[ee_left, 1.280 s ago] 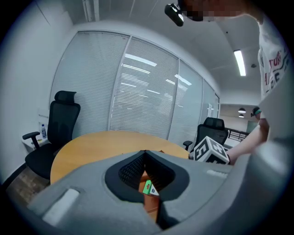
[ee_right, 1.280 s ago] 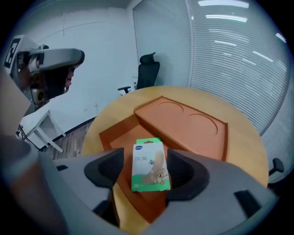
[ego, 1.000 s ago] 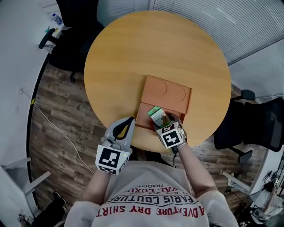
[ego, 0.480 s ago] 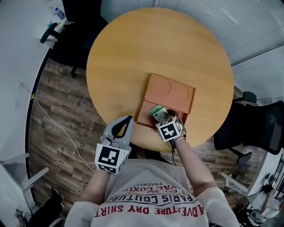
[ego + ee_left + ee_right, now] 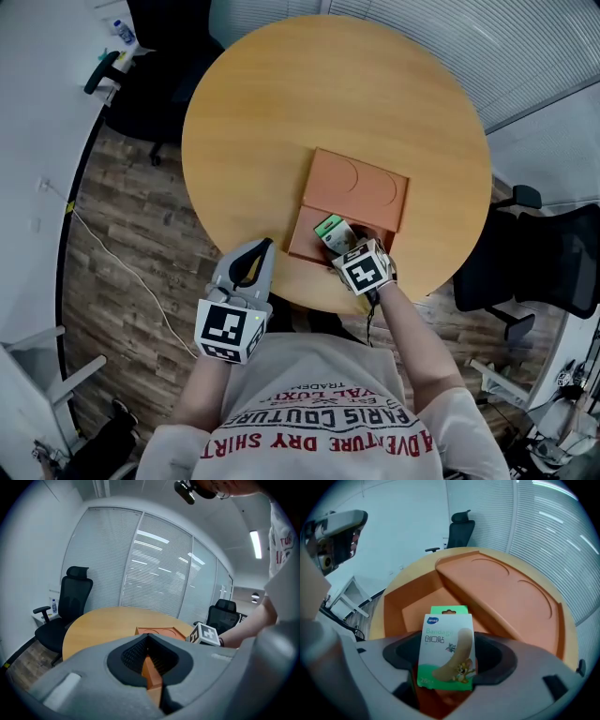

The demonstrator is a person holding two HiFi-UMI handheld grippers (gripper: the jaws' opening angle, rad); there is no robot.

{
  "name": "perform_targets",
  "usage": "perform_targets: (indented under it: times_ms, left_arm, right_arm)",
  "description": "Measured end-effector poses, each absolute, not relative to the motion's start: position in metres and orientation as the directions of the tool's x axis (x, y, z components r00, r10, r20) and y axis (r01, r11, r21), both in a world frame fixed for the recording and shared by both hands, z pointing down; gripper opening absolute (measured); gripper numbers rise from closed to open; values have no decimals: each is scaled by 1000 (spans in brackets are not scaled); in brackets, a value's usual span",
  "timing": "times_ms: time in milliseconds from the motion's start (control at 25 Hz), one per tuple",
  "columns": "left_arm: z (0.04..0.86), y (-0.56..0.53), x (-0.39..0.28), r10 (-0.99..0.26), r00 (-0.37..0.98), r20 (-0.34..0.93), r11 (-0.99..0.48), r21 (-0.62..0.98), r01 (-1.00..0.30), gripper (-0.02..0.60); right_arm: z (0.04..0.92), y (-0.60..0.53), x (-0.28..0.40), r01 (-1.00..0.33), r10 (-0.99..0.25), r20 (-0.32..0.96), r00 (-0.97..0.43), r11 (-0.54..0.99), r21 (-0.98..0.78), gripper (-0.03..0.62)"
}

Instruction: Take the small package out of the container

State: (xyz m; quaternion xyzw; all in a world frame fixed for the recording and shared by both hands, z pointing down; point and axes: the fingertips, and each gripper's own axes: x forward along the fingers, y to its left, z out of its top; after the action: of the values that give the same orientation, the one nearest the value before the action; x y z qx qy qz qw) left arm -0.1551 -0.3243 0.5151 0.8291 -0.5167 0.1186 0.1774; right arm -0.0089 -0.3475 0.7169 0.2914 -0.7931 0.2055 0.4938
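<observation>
the fingers of the right gripper (image 5: 445, 667) are closing now, from their widest opening, onto the two side edges of the small package (image 5: 446, 651). the package is standing upright between them with its printed face toward the gripper, and the pads seem to be already pressing on it. compared with one second ago the right gripper is sitting almost in the same place, and the package is showing a little more upright, so the change is mainly in the grip and not in the position.

the package is still staying over the open near compartment of the orange container (image 5: 356, 187), not yet beside it on the surface (image 5: 281, 112). i am judging that the grasp is just becoming firm and that the lifting out is the part still waiting.

the left gripper (image 5: 258, 251) is keeping its fingers together with nothing between them, hanging at the near edge of the surface, apart from the container as before.
</observation>
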Motion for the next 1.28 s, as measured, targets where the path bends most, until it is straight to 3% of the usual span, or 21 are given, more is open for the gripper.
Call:
perform_targets:
  times_ms: [200,440,800,1280]
  left_arm:
    - [512,-315,-157,-816,433,383,-398,172,-901,11]
    - [503,-309,-151,-821,439,366,-409,160,-898,11]
    - [486,-307,-147,-825,448,345,-428,136,-893,11]
    - [446,-319,-124,-828,489,276,-489,73,-869,11]
  right_arm:
    - [697,-338,-18,-552,-220,905,-365,834,-19,357]
    - [678,-334,-15,-517,-266,897,-354,855,50,356]
    - [604,-347,-17,-647,-445,782,-436,759,71,357]
    - [487,-357,19,-821,-706,521,-480,570,15,357]
